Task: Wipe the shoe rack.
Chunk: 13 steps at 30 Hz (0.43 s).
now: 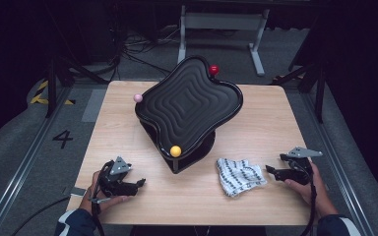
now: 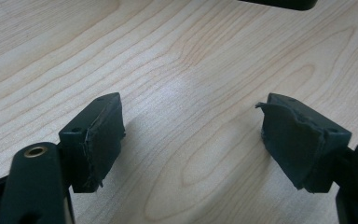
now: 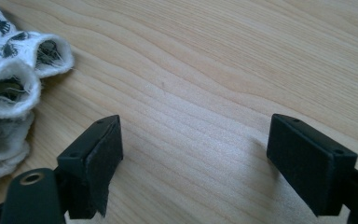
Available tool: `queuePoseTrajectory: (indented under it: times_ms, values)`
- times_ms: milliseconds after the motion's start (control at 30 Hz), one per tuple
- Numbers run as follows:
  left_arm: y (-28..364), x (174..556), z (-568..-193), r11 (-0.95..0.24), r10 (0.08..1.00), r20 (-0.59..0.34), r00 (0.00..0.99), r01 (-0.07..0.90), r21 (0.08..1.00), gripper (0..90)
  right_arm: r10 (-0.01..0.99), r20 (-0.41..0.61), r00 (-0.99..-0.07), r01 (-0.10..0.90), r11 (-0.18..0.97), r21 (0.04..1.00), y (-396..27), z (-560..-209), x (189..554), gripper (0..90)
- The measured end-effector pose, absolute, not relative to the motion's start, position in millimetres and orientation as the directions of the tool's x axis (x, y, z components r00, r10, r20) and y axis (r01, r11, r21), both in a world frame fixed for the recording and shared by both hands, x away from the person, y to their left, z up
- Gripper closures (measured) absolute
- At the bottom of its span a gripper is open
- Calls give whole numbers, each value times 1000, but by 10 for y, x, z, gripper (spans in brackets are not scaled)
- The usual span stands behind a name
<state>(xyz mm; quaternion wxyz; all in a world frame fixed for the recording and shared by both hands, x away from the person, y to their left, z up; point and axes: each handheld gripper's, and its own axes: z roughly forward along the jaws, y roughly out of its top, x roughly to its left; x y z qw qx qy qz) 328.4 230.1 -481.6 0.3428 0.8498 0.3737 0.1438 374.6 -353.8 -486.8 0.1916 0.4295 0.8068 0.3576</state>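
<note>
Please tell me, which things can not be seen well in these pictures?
- High view: the underside and stand of the black wavy tray are hidden by its own top.
- Right gripper view: the white patterned cloth is cut off by the left edge.
- Left gripper view: a dark object is cut off by the top edge; unidentifiable.

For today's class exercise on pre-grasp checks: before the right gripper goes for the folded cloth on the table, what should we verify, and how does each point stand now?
1. Right gripper open, nothing between its pads: ok.
2. Left gripper open and clear of things, bare table under it: ok.
3. Patterned cloth lies free on the table, apart from the black wavy tray: ok.
4. Cloth lined up between the right gripper's jaws: not ok; in the right gripper view it sits off to the left.
5. Yellow ball at the tilted tray's low edge will stay put: cannot tell.
</note>
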Motion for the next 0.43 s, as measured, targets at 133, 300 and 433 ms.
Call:
queuePoseTrajectory:
  times_ms: [133,300,433]
  values:
    - [2301,3286,-4815,-487,733,-11,680,536,690,213,831,-1,-556,558,374,741,-3536,-4869,3747,169]
    - [2301,3288,-4815,-487,735,-9,678,537,689,206,830,-1,-558,557,375,741,-3535,-4870,3748,166]
    - [2302,3294,-4817,-486,738,-3,674,535,691,195,831,-1,-556,559,375,739,-3533,-4870,3748,155]
